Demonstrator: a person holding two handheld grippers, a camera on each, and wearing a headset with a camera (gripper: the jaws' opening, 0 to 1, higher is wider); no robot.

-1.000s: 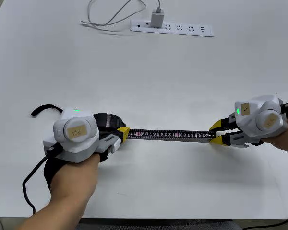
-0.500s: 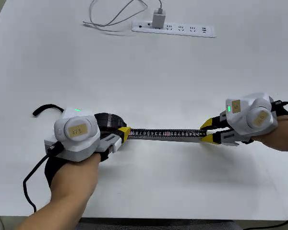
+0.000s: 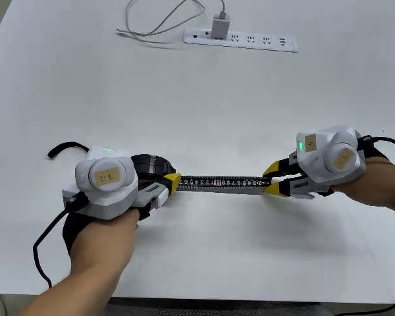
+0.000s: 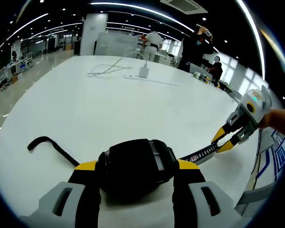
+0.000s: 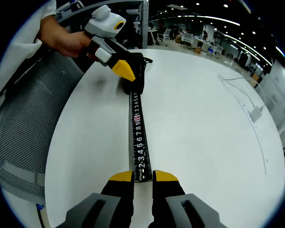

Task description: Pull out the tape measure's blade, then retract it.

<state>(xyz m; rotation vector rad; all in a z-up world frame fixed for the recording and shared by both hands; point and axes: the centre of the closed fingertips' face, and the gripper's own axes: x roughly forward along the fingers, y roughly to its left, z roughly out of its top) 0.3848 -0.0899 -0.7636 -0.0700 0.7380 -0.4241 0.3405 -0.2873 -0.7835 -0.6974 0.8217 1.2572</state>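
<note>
On the white table [image 3: 197, 99], the left gripper [image 3: 163, 186] clamps the black tape case [image 3: 147, 166] near the front edge. The right gripper [image 3: 273, 179] pinches the blade [image 3: 217, 183] tip, jaws nearly closed. The blade stretches flat between them.

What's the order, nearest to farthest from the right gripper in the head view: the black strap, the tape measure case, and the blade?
1. Blade: clamped in the right gripper, running off toward the left.
2. Tape measure case: at the blade's other end, left of centre.
3. Black strap: beyond the case, farthest left.
</note>
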